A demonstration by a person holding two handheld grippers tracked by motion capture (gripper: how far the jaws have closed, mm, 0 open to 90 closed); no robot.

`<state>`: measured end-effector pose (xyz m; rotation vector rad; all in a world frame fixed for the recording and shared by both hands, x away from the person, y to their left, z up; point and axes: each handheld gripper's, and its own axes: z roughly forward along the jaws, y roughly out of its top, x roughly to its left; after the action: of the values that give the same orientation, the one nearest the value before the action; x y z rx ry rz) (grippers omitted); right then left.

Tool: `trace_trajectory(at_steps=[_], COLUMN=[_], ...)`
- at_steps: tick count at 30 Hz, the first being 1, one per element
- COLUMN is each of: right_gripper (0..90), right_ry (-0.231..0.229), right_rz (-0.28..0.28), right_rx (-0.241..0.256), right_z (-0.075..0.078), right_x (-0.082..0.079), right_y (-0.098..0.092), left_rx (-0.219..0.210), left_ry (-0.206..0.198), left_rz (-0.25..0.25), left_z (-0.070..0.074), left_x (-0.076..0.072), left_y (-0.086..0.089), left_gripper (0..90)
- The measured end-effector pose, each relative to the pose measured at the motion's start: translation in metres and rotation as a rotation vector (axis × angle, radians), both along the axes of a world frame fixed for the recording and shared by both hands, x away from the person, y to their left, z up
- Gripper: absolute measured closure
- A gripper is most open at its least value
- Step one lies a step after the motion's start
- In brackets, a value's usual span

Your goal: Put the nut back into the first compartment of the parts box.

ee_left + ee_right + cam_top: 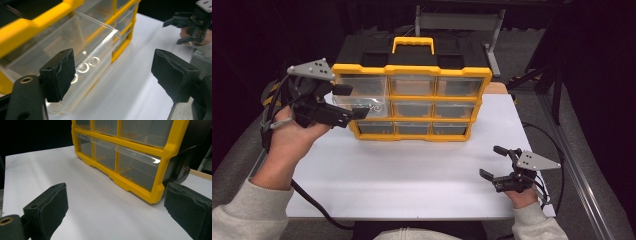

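Drawer (75, 62), clear and top-left in the yellow organizer (412, 70), is seen pulled partway out just ahead of the wide-open left gripper (113, 75), ungripped; closing or removal is judged left.

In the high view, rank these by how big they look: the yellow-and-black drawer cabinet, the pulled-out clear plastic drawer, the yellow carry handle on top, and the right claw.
1. Yellow-and-black drawer cabinet
2. Pulled-out clear plastic drawer
3. Right claw and yellow carry handle: these look alike in size, and the claw is nearer the camera, so I won't rank them.
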<state>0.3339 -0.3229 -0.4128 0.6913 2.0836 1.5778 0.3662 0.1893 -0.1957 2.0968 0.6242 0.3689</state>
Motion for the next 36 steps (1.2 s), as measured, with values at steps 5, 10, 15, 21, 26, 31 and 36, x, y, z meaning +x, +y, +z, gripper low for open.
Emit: trace_trajectory(at_steps=[5, 10, 15, 21, 26, 31, 36], right_gripper=[5.4, 5.3, 5.2, 5.2, 5.2, 5.1, 5.1], right_ry=[-0.009, -0.017, -0.021, -0.025, -0.025, -0.028, -0.034], right_rz=[-0.001, 0.003, 0.004, 0.007, 0.011, 0.014, 0.015], right_rx=[0.006, 0.008, 0.011, 0.013, 0.012, 0.012, 0.011], right_z=[0.003, 0.006, 0.007, 0.009, 0.009, 0.009, 0.009], right_x=[-0.001, -0.001, -0.002, -0.003, -0.003, -0.004, -0.004], right_y=[-0.002, -0.004, -0.004, -0.005, -0.005, -0.006, -0.007], left_rx=[-0.060, -0.191, -0.241, -0.337, -0.401, -0.412, -0.431], left_ry=[-0.034, -0.042, -0.032, -0.075, -0.076, -0.073, -0.065], left_rz=[-0.041, -0.078, -0.081, -0.092, -0.093, -0.092, -0.091], left_z=[-0.023, -0.056, -0.089, -0.122, -0.147, -0.170, -0.193], left_x=[-0.011, -0.017, -0.020, -0.021, -0.020, -0.020, -0.019], left_y=[0.009, 0.018, 0.019, 0.023, 0.026, 0.028, 0.028], left_gripper=[16.5, 16.4, 15.8, 14.4, 13.0, 12.5, 10.3])
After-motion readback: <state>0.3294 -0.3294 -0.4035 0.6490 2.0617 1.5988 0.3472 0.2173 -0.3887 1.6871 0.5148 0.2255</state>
